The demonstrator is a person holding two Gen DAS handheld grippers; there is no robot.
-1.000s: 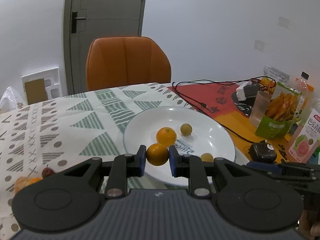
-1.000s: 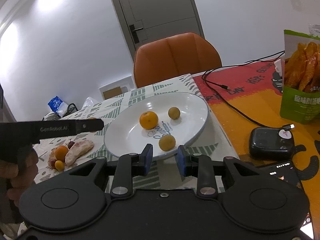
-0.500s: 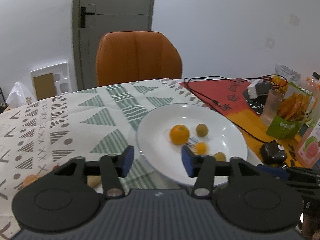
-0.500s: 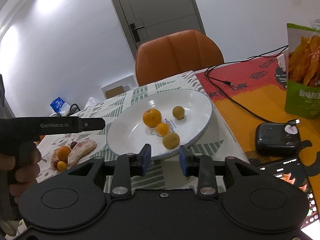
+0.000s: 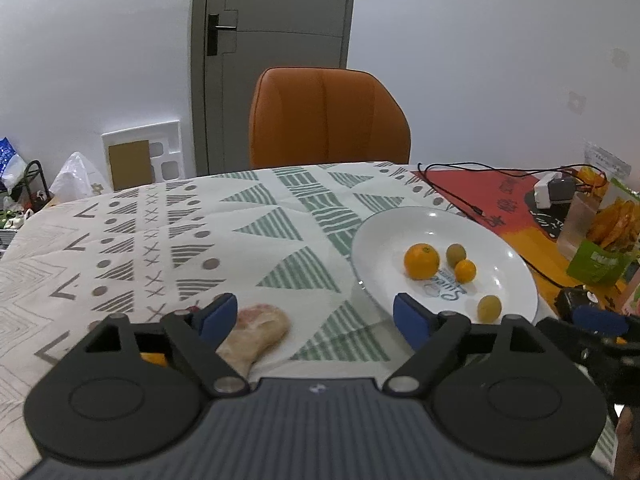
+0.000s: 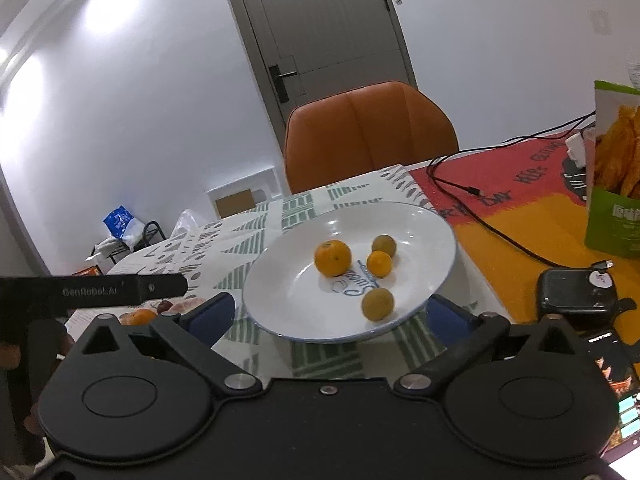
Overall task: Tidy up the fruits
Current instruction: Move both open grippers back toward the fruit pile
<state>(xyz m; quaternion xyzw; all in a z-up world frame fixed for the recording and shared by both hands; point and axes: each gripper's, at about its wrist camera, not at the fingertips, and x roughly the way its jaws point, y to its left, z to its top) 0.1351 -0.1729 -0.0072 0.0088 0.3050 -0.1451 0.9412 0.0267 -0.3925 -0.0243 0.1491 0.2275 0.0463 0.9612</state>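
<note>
White walls, a grey door and an orange chair stand behind a surface covered with a cloth of green and grey triangles, crosses and dots; to its right lies a red and orange mat crossed by a black cable.

On the cloth sits a white plate holding four fruits: a large orange, a small orange just beside it, an olive-green round fruit behind that one, and another yellowish-green fruit near the front rim, apart from the rest.

Left gripper hovers low over the cloth with its blue-padded fingers spread wide and nothing between them. A pale pink peeled segment lies on the cloth just by the left finger, left of the plate. A bit of orange fruit peeks out behind the gripper's frame, mostly hidden.

Right gripper hangs in front of the plate's near edge, its fingers likewise parted and empty. From the right wrist view the left gripper's black body shows at the left edge, with more fruit on the cloth below it. A black device and a green snack bag rest on the mat at the right
</note>
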